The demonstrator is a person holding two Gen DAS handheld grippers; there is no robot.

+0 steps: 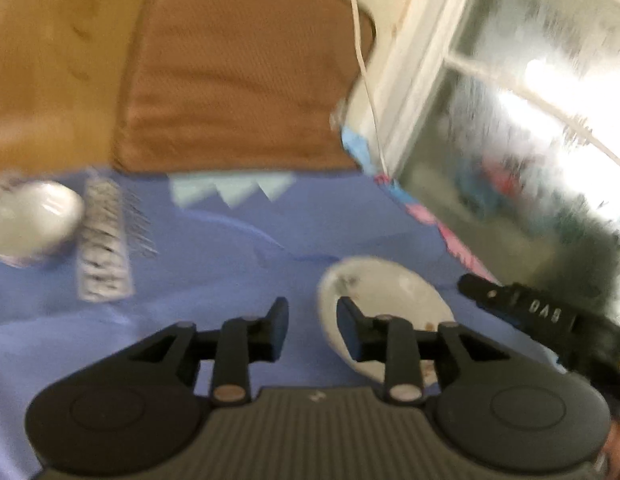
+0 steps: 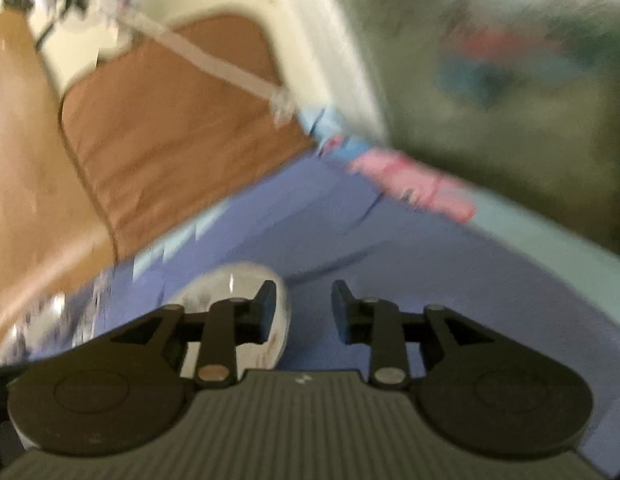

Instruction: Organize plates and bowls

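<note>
Two white dishes on the blue cloth (image 1: 230,264)

We see a white plate (image 1: 373,300) with a faint grey floral mark and small brown spots, lying on the cloth near its right edge; in the left wrist view it looks tipped toward us, though blur and lens curve keep us from being sure. We see the same plate (image 2: 238,292) in the right wrist view, low on the cloth, pale and shiny. A white bowl (image 1: 34,216) sits upright at the cloth's far left, well apart from the plate, its inside glossy and its outer wall patterned, details lost to blur.
</note>
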